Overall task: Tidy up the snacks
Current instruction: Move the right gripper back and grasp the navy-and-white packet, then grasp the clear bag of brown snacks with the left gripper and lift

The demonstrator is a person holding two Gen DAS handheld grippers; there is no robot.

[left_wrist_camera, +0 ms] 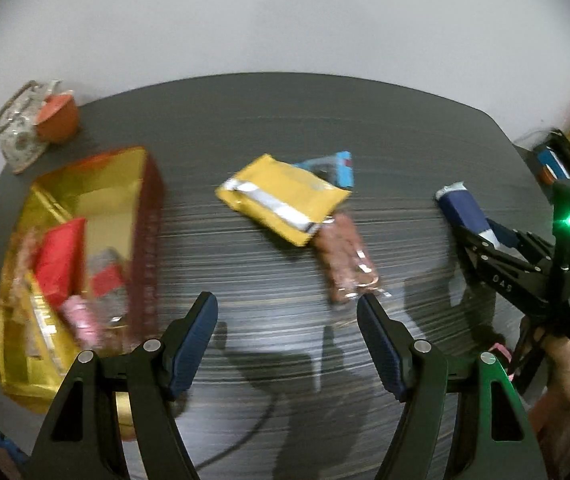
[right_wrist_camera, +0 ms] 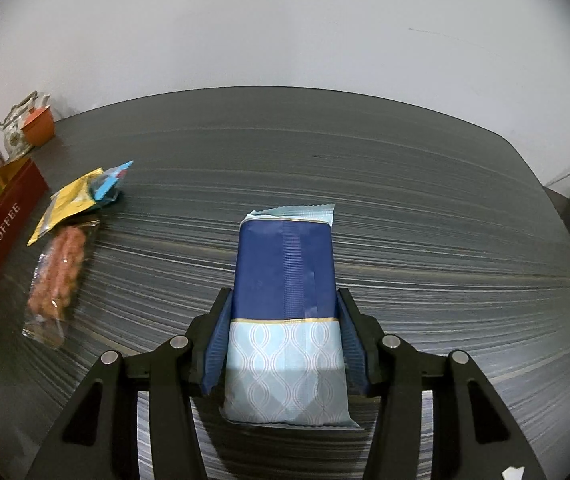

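Setting: a dark, streaked counter (right_wrist_camera: 405, 208) against a pale wall, seen from a camera on each hand-held tool.
Toffee box: an open red box with a gold lining (left_wrist_camera: 85, 184) sits at the left of the counter. Red, pink and gold packets already lie inside it, so it is probably the collection point for the snacks.
Loose snacks: a yellow packet (left_wrist_camera: 281, 200) lies mid-counter, overlapping a light blue packet (left_wrist_camera: 341, 166) on its far side. A clear bag of brownish snacks (left_wrist_camera: 347, 260) touches the yellow packet's near corner. All three sit to the right of the box, apparently waiting to be sorted.
Blue packet: a dark blue and pale patterned packet (right_wrist_camera: 285, 312) is held well to the right of the loose snacks, far from the box. It looks lifted, but whether its near end touches the counter cannot be told.
Right tool: the right tool (right_wrist_camera: 283, 344) is closed partway, its two pads pressing the packet's long sides. Gripping across the narrow width likely keeps the packet from slipping.
Left tool: the left tool (left_wrist_camera: 287, 340) is spread wide and holds nothing. It hovers above the near counter, between the box and the bag of brownish snacks. This view is blurred.
Background: an orange cup (left_wrist_camera: 58, 118) and a patterned teapot (left_wrist_camera: 17, 132) stand at the far left corner, outside the sorting.
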